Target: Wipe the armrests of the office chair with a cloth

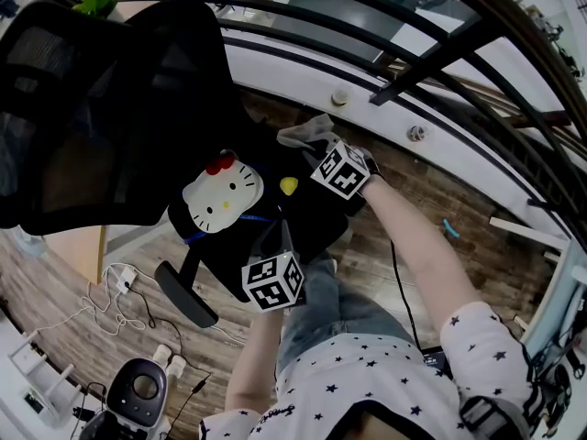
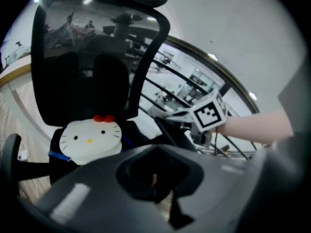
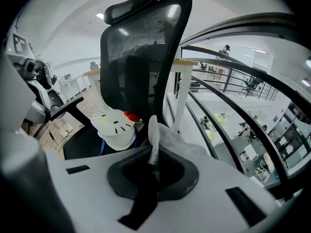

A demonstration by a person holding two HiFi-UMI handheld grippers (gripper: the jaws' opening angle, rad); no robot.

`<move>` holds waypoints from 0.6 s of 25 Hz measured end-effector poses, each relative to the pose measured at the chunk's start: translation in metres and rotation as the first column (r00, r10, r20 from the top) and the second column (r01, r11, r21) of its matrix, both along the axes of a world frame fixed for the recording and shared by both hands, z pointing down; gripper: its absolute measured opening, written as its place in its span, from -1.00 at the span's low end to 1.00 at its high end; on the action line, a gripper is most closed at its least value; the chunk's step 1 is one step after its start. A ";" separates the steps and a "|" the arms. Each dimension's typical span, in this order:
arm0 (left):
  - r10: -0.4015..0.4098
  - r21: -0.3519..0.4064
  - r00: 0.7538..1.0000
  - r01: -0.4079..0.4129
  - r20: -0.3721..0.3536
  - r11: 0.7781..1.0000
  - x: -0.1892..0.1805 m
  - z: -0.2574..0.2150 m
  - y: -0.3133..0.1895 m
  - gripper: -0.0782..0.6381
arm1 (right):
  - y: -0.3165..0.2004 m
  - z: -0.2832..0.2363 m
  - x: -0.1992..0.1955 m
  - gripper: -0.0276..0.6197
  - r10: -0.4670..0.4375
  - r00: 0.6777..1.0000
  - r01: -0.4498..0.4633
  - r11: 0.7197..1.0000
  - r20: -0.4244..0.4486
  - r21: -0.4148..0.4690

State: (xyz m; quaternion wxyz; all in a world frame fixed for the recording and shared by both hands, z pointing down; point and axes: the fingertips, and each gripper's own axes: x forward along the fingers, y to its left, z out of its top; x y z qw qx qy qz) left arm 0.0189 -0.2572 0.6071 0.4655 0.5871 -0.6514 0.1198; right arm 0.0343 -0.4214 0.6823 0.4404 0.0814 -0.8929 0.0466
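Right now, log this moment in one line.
right gripper: shut on cloth | left gripper: shut, empty | cat cushion: on chair

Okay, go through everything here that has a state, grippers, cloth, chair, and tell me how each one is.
Left gripper: jaws together, holding nothing.
Right gripper: shut on the cloth.
Cloth: bunched, one fold pinched in the jaws.
Office chair: upright, nobody seated.
Cat-face cushion: on the seat, face showing.
Armrest: nothing on it.
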 end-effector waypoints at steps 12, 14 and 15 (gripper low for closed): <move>0.014 0.011 1.000 -0.014 -0.004 1.000 0.006 -0.001 0.008 -0.76 | 0.020 0.002 0.017 -0.83 0.004 1.000 -0.004 1.000 -0.008 -0.010; 0.017 0.014 1.000 -0.017 -0.005 1.000 0.007 -0.001 0.009 -0.76 | 0.024 0.003 0.020 -0.83 0.007 1.000 -0.007 1.000 -0.007 -0.012; 0.019 0.014 1.000 -0.019 -0.006 1.000 0.008 0.000 0.011 -0.76 | 0.026 0.004 0.022 -0.83 0.008 1.000 -0.008 1.000 -0.008 -0.013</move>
